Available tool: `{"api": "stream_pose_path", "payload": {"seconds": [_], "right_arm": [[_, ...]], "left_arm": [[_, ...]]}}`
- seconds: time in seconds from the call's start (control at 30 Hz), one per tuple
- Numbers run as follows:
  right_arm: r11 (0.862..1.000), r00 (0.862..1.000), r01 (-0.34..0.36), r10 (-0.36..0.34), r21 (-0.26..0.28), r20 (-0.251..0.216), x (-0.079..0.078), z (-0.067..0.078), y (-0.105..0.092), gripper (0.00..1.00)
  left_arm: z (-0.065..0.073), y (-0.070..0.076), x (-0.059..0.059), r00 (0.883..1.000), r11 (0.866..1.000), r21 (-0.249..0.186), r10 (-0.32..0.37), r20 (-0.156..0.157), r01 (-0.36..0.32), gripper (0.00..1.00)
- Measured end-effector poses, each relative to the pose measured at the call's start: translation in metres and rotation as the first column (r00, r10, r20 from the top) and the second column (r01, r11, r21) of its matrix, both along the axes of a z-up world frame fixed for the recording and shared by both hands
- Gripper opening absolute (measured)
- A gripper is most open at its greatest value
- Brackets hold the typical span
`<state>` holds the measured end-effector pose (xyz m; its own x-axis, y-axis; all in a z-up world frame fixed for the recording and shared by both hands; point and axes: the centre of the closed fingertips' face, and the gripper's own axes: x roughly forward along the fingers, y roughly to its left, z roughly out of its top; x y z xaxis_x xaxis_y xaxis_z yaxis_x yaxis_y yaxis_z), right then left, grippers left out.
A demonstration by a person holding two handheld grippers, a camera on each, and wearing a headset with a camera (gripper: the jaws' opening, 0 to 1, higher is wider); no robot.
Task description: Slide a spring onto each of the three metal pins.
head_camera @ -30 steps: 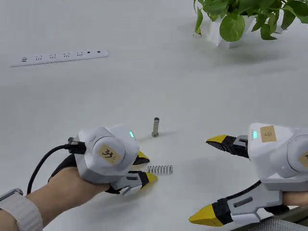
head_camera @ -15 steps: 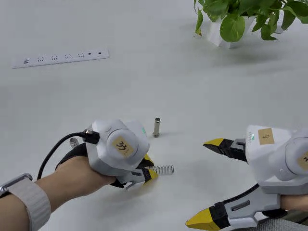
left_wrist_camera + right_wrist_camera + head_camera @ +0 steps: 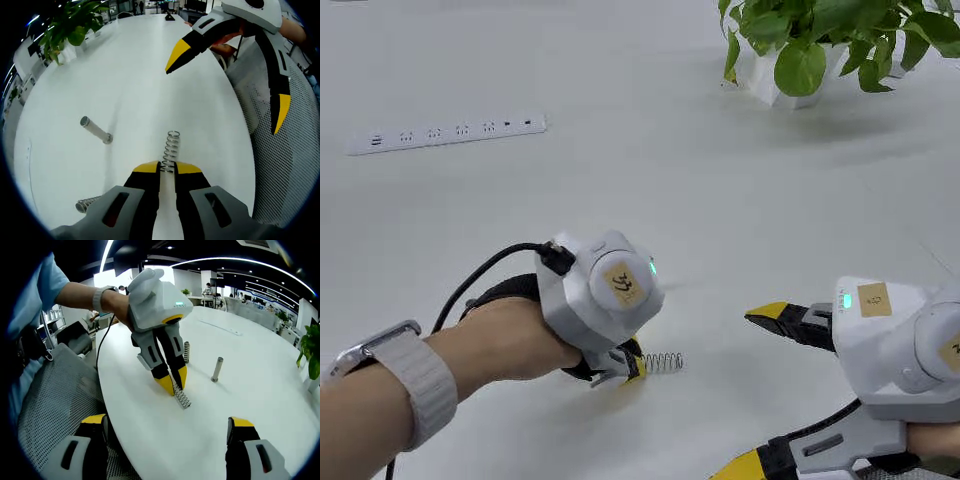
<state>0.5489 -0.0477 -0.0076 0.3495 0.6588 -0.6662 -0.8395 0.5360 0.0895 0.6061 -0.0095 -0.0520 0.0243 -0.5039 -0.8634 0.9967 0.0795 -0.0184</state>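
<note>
The spring (image 3: 171, 147) rests on the white bench (image 3: 140, 75), one end pinched between the closed tips of our left tool (image 3: 167, 168). We see a bare pin (image 3: 95, 129) standing near it, and a second pin (image 3: 186, 344) wearing a coil (image 3: 186, 354) behind that tool. Our right tool (image 3: 166, 421) hangs wide open, well apart. A power strip (image 3: 445, 133) and a plant (image 3: 820, 40) sit far back, with open bench between. The bench edge runs beside our right tool.

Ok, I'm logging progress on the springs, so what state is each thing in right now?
Loose spring: lying on the table, one end pinched.
Left gripper: shut on that end.
Right gripper: open, holding nothing.
Bare pin: upright, no spring.
Other pin: upright, spring on it.
</note>
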Motion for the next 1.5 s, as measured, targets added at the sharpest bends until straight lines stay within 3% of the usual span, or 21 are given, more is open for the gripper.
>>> {"api": "stream_pose_path", "payload": {"seconds": [0.1,0.23,0.4,0.57,0.63,0.7,0.8,1.03,1.13,1.2,1.33,1.5], "right_arm": [[1.000,1.000,0.002,-0.002,0.004,-0.001,0.000,0.000,0.000,0.99],[1.000,1.000,0.003,-0.003,0.008,0.000,-0.001,0.001,0.002,0.99],[1.000,1.000,0.012,-0.012,0.011,0.000,-0.002,0.000,0.001,0.98],[0.999,1.000,0.031,-0.031,0.015,0.006,-0.001,0.003,-0.002,0.98],[0.999,0.999,0.036,-0.036,0.015,0.005,-0.001,0.003,-0.003,0.97],[0.999,0.999,0.039,-0.040,0.017,0.010,0.000,0.006,-0.004,0.97],[0.999,0.999,0.048,-0.049,0.019,0.015,0.001,0.008,-0.004,0.96],[0.996,0.998,0.056,-0.057,0.072,0.012,0.005,0.015,0.007,0.95],[0.998,0.999,0.039,-0.040,0.059,0.018,0.007,0.018,0.009,0.94],[0.997,0.999,0.042,-0.043,0.060,0.024,0.009,0.023,0.009,0.94],[0.995,0.999,0.035,-0.037,0.094,0.015,0.008,0.034,0.013,0.90],[0.995,1.000,0.024,-0.025,0.100,0.014,0.010,0.043,0.018,0.89]], "left_arm": [[0.000,0.001,-0.001,1.000,1.000,0.017,-0.008,0.013,0.008,0.07],[0.000,0.003,-0.001,0.999,0.999,-0.006,0.035,0.012,-0.035,0.07],[0.001,0.004,-0.001,0.996,0.992,-0.091,0.086,0.013,-0.084,0.07],[0.002,0.005,-0.001,0.984,0.966,-0.188,0.175,-0.025,-0.176,0.07],[0.002,0.008,-0.001,0.983,0.963,-0.198,0.183,-0.014,-0.182,0.07],[0.005,0.010,-0.003,0.985,0.962,-0.218,0.174,0.021,-0.165,0.07],[0.014,0.011,-0.010,0.985,0.950,-0.269,0.172,0.019,-0.160,0.07],[0.020,0.025,-0.027,0.984,0.945,-0.289,0.172,0.044,-0.152,0.07],[0.022,0.031,-0.030,0.982,0.941,-0.290,0.189,0.029,-0.173,0.07],[0.025,0.036,-0.031,0.982,0.946,-0.283,0.182,0.054,-0.160,0.07],[0.040,0.040,-0.030,0.969,0.914,-0.341,0.244,0.032,-0.219,0.07],[0.050,0.044,-0.035,0.963,0.899,-0.370,0.266,0.032,-0.236,0.07]]}}
